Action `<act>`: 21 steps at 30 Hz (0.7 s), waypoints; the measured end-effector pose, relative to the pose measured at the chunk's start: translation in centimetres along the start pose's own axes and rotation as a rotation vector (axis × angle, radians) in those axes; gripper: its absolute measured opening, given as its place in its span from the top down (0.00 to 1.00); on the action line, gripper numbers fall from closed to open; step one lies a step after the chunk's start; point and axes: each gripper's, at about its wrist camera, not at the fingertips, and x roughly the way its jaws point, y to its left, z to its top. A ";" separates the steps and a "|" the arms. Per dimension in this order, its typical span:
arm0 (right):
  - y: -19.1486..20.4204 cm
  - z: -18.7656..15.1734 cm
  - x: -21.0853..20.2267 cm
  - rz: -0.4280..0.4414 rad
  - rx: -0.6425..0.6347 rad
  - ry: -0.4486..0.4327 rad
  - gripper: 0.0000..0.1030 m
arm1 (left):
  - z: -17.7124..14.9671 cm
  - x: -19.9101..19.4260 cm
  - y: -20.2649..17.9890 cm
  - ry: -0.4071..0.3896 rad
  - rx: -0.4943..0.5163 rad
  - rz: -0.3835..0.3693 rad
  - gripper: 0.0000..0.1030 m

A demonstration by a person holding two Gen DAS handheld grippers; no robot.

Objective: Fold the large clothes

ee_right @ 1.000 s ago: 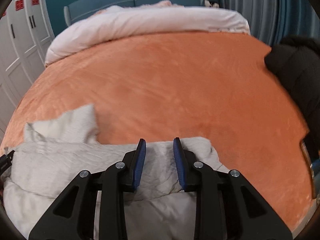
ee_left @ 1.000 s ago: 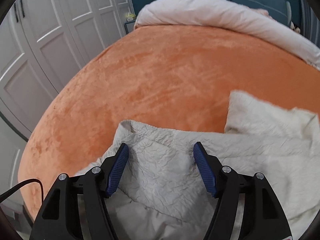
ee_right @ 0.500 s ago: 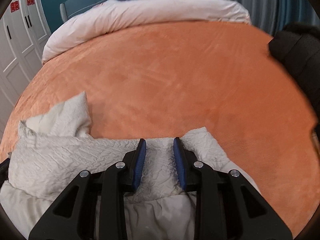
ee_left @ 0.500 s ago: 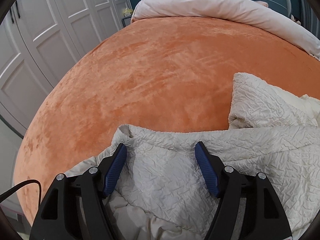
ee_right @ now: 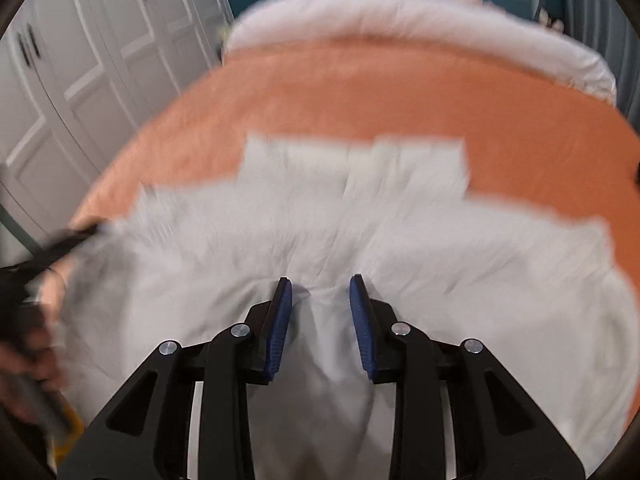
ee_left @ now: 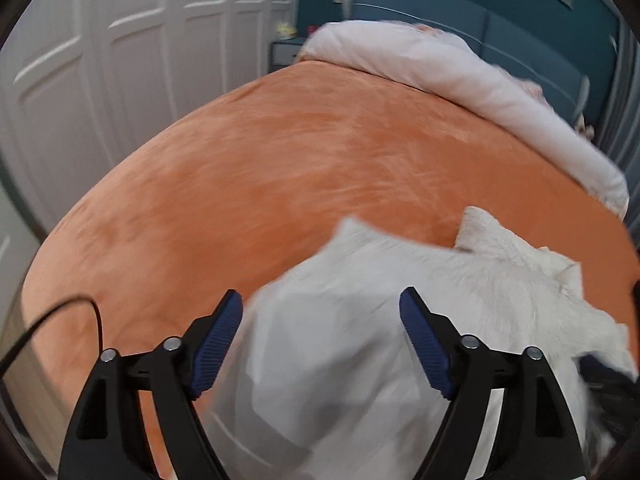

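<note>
Garment [ee_right: 360, 232] spreads beneath both gaping claws, left claw [ee_left: 320, 336] wide, right claw [ee_right: 320, 316] narrower.

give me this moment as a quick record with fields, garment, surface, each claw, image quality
garment: white crinkled garment, spread over the near part of the bed
surface: orange bedspread, pale duvet rolled at the far end
left claw: open wide, garment below the gap
right claw: fingers apart, cloth between them, grip cannot be told
background: white wardrobe doors
image quality: motion blur in both views
</note>
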 end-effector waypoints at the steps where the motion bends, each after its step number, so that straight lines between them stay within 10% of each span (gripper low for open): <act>1: 0.2 -0.5 0.9 -0.014 -0.005 -0.001 0.72 | -0.8 -1.0 2.0 0.025 -0.034 -0.018 0.20; 12: 1.1 -1.1 2.7 -0.080 -0.099 -0.025 0.72 | -8.9 0.5 6.4 0.210 -0.193 -0.111 0.10; 21: 0.3 -3.6 -7.2 0.046 -0.030 -0.033 0.72 | -8.8 0.5 6.4 0.219 -0.214 -0.154 0.11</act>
